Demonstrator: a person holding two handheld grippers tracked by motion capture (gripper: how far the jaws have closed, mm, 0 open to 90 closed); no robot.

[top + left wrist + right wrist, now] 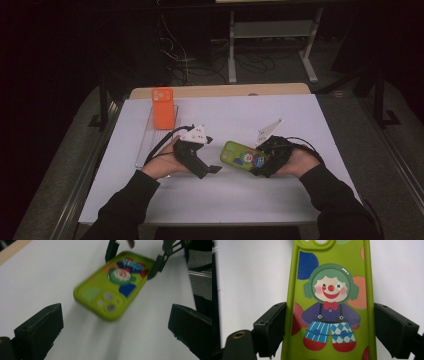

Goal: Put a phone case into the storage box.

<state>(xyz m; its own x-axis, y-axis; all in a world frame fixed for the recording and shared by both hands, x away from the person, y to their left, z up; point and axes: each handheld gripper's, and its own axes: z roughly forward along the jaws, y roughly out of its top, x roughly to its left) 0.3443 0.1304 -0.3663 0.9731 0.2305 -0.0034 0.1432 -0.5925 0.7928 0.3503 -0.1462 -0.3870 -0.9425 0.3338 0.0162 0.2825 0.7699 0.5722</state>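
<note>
Right hand-held gripper (pixel 261 162): clamped on the green case (pixel 243 155) across its width, at the end away from the camera holes; both pads press the case's long edges in the right gripper view.
Green case: held just above the white tabletop (pixel 300 115), printed side up, clown figure (pixel 330 305) facing the camera; it is the landmark here.
Long axis: runs from the right hand-held gripper toward the left one, camera-hole end leading.
Left hand-held gripper (pixel 212 169): just beside the case's free end, jaws spread wide and empty, the case lying ahead of them.
Nearer hand: the left, judged best placed to take the free end.
Orange case (pixel 163 107): well beyond the green case, far left, on a clear tray (pixel 145 142).
</note>
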